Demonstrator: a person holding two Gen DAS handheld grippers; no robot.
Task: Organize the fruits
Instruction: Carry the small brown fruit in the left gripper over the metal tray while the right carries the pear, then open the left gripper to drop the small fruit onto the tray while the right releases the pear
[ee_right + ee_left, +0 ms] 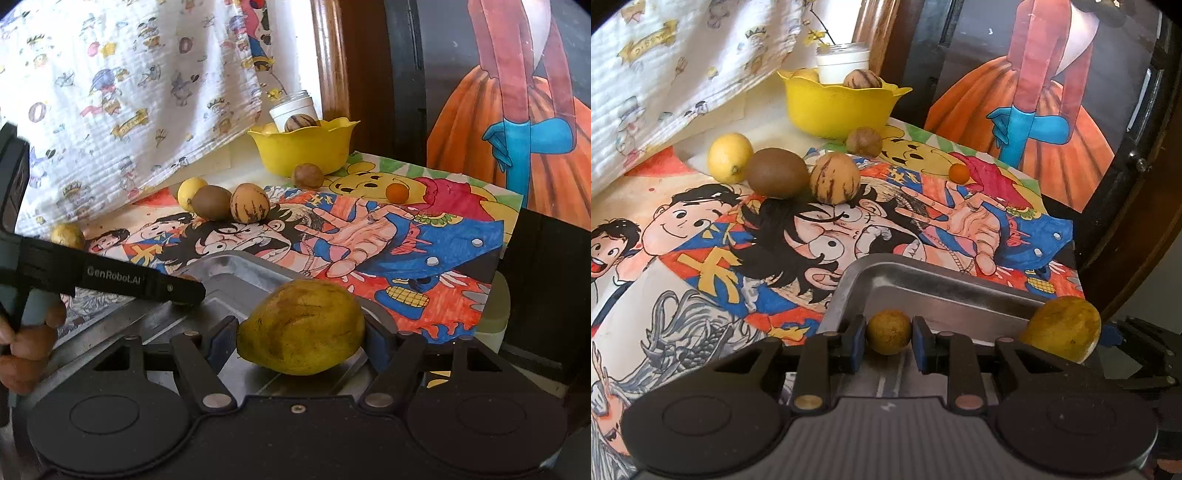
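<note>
Yellow bowl point(831, 107), brown kiwi point(777, 177), orange berry point(959, 172), cartoon-printed cloth point(665, 74).

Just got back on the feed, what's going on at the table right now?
A person is sorting fruit with a handheld tool in each hand. The left tool is shut on a small round yellow-brown fruit, and the right tool grips a larger yellow-green fruit; both are over the metal tray. A lemon, a kiwi and other fruits lie on the table, and more sit in the yellow bowl.
</note>
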